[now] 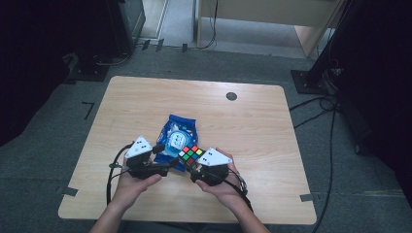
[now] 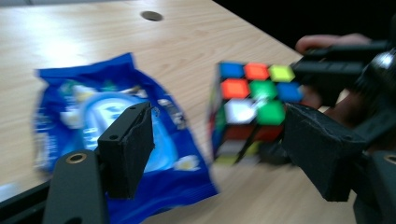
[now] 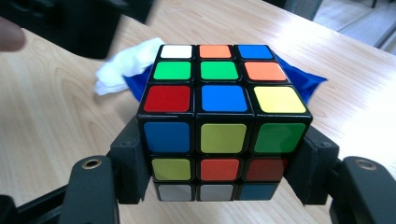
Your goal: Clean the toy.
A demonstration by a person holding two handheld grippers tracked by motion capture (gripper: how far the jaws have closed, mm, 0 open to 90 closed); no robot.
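A scrambled Rubik's cube point(image 1: 191, 155) sits between the jaws of my right gripper point(image 1: 193, 169), which is shut on its lower sides. In the right gripper view the cube point(image 3: 219, 107) is close up with my right gripper point(image 3: 222, 161) clamping its bottom layers. My left gripper point(image 1: 165, 166) is just left of the cube, open. Its jaws stand wide apart in the left gripper view point(image 2: 219, 126), with the cube point(image 2: 250, 100) beyond them and nothing held. A blue snack packet point(image 1: 177, 137) lies flat behind both grippers.
The blue packet point(image 2: 107, 116) is under the left jaw's line; its edge point(image 3: 306, 80) and a white crumpled bit point(image 3: 122, 67) show behind the cube. A dark round hole point(image 1: 231, 96) marks the wooden table's point(image 1: 145, 102) far side. Cables and stands surround the table.
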